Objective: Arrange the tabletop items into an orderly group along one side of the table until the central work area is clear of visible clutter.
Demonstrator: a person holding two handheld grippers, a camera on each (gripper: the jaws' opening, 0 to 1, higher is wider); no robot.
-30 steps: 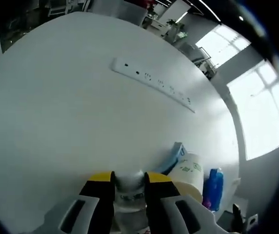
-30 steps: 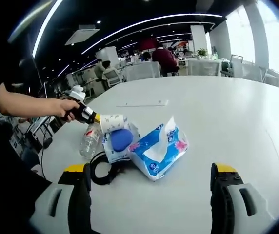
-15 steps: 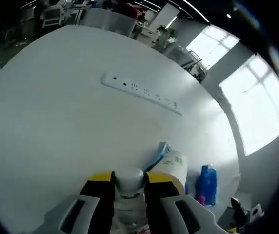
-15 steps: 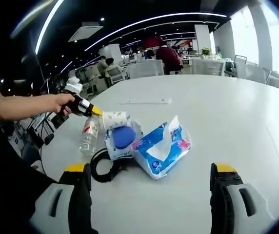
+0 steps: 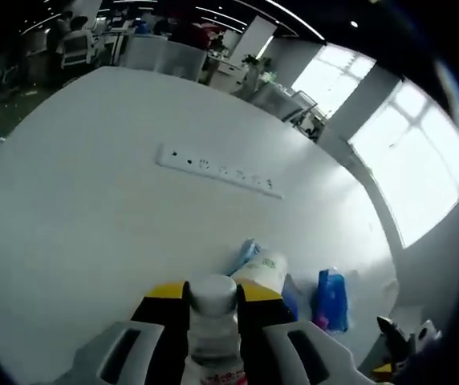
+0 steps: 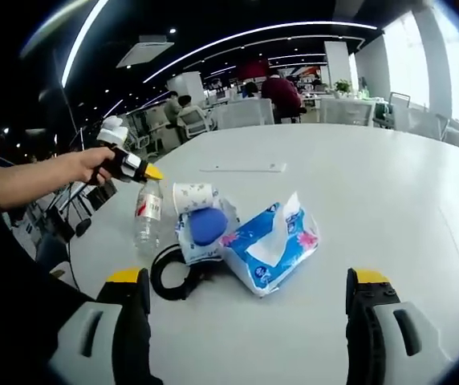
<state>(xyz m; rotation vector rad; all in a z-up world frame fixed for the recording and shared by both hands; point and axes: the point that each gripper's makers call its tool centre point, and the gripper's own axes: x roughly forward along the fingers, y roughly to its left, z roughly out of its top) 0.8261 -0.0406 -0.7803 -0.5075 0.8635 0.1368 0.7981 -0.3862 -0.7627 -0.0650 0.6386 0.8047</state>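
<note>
Two yellow-tipped jaws of the left hand-held gripper (image 5: 212, 309) rise from the bottom of the left gripper view, clenched on the white cap and neck of a clear plastic water bottle with a red label (image 5: 213, 325). Just past them lie a white paper roll with green print (image 5: 266, 271), a blue edge of packaging beside it, and a blue tissue pack (image 5: 331, 298) further right. A long white power strip (image 5: 218, 168) lies well beyond, alone on the round white tabletop (image 5: 77, 200).

Right gripper view: the right hand-held gripper (image 6: 245, 301) has its jaws spread wide, nothing between them. Nearest ahead is a coiled black cable (image 6: 168, 275), touching a white-and-blue pouch with a round dark blue object on top (image 6: 201, 230). Leaning against that pouch on the right is the blue floral soft tissue pack with a white tissue sticking out (image 6: 270, 245). The paper roll (image 6: 192, 196) lies behind the pouch. The water bottle (image 6: 148, 216) stands upright at the left of the cluster, near the tabletop (image 6: 374, 192) edge, its top under the left hand-held gripper (image 6: 140, 169), which a person's hand (image 6: 87, 164) grips. The power strip (image 6: 242, 168) lies further back. Beyond the tabletop, chairs and seated people; detail too small to read.
</note>
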